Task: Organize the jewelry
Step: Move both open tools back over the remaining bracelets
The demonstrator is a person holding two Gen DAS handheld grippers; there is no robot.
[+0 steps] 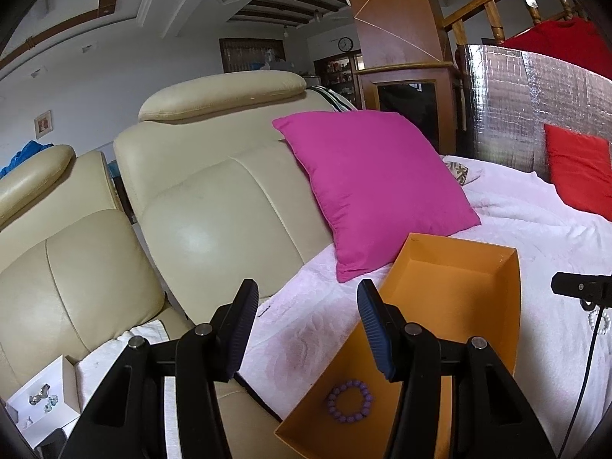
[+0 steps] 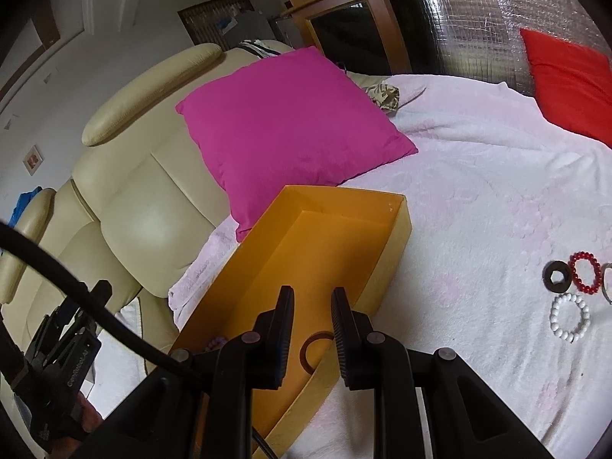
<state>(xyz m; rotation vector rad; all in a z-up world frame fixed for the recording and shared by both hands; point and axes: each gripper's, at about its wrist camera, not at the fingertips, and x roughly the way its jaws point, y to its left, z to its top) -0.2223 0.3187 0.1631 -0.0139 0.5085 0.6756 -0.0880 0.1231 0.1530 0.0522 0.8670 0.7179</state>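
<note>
While both sets of jaws stand apart with nothing between them, neither holds any jewelry. Left gripper [image 1: 306, 306]: jaws moderately wide, over the near left edge of the orange box [image 1: 512, 267]. Right gripper [image 2: 313, 306]: jaws narrower, a clear gap between the pads, also empty, above the near end of the same box.

Box contents: purple bead bracelet [image 1: 349, 401] lying flat on the box floor, near end; brown ring-shaped bangle [image 2: 315, 350] also on the floor, partly hidden behind the right jaws.

Box rests on the white blanket [image 2: 478, 191] covering the bed. Still on the blanket, well to the right of the box: red bead bracelet [image 2: 585, 271], white bead bracelet [image 2: 570, 317], black ring [image 2: 557, 276] touching the red one.

Pink cushion [image 1: 375, 187] just beyond the box, leaning on the cream leather sofa [image 1: 214, 206]. Small white box [image 1: 42, 409] with small pieces, lower left on the sofa.
</note>
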